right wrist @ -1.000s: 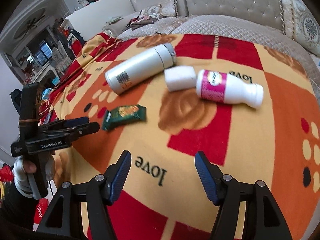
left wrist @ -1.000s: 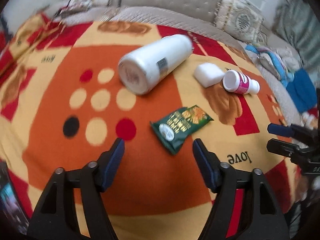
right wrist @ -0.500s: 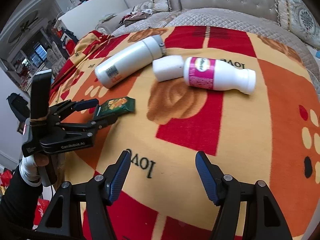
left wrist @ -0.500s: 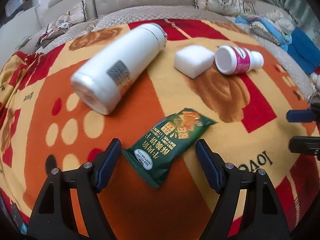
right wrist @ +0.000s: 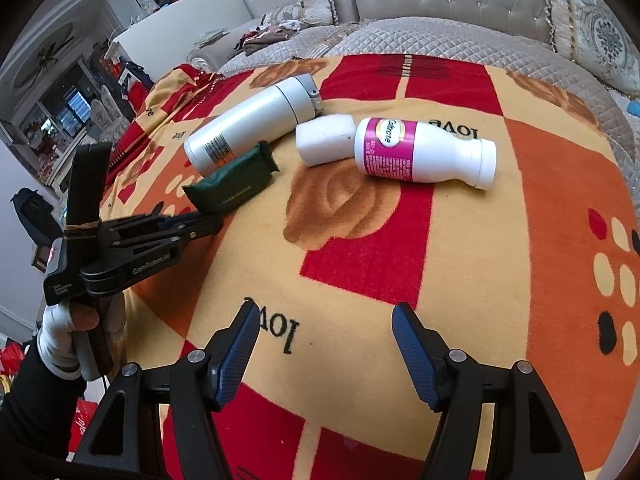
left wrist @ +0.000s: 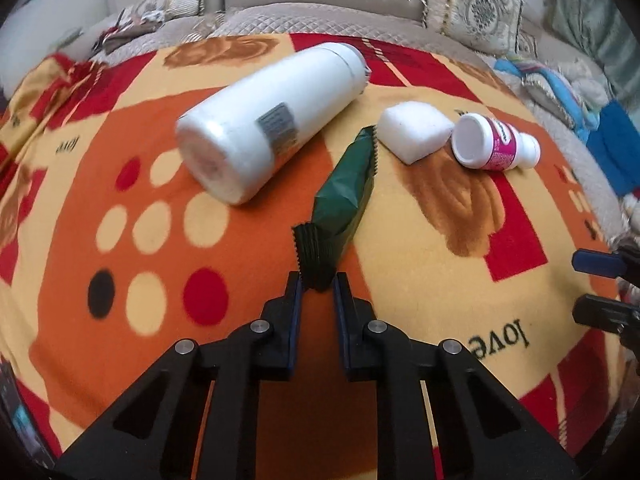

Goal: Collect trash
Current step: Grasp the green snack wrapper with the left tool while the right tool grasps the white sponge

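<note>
My left gripper (left wrist: 317, 285) is shut on the near crimped end of a green snack wrapper (left wrist: 345, 196), which stands on edge and points away from me. The right wrist view shows the same wrapper (right wrist: 236, 184) lifted off the blanket in the left gripper (right wrist: 214, 222). My right gripper (right wrist: 326, 344) is open and empty over the blanket's front part. A white bottle with a pink label (right wrist: 420, 154) lies on its side ahead of it, also seen in the left wrist view (left wrist: 494, 142).
A large white flask (left wrist: 272, 120) lies on the patterned blanket (left wrist: 120, 280) left of the wrapper. A white foam block (left wrist: 414, 130) lies between flask and pink-label bottle. Grey sofa cushions (right wrist: 440, 8) stand behind. The right gripper's fingertips (left wrist: 596, 264) show at the left view's right edge.
My left gripper closed on the green wrapper's end and lifted it, turning it from flat to on edge. My right gripper stayed open and nearly still.
</note>
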The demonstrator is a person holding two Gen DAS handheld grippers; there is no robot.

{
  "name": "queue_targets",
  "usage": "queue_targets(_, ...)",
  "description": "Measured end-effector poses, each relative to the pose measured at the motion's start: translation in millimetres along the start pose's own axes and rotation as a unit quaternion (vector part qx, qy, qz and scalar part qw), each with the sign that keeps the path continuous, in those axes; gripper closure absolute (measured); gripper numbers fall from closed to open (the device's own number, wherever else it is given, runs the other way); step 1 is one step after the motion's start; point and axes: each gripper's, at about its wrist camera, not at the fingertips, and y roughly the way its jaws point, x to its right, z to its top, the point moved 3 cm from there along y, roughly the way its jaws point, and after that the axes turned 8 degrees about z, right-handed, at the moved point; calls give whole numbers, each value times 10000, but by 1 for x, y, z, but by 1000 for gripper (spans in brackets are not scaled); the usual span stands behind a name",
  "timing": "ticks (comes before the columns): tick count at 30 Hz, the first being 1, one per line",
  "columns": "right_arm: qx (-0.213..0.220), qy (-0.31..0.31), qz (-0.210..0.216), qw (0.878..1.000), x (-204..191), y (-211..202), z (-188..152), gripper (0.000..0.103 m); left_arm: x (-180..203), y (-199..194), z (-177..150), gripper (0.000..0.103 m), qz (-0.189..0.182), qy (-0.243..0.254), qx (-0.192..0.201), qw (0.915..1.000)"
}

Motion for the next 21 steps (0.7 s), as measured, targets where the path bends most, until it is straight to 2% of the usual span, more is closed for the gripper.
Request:
queue_targets(6,53,-139,48,9999,-12,-1,10,37,-18,-21,-18,92,-209,-353,-25,9992)
queue_targets(10,116,-370,80,9992,-27,1,28,37,-31,-34,-31,92,-320,-523,-35,9981)
queue_targets(13,268,-572,19,9980,-38,3,53,34,-37,-39,-36,92,-369,-580,-40,9976)
queue_targets(14,292,-598,-6,9978,-39,5,63,25,-38,-39,-37,92,-381,-595,-36,9975)
queue_targets(15,287,-619,-68,9976,-38,11,77,20,-38,-39,-38,92,-401,-605,-37,9974)
queue_targets(21,-89,-749,-435,9962,-33,57,124,20,-40,-33,-41,92,-520,-694,-108,9962)
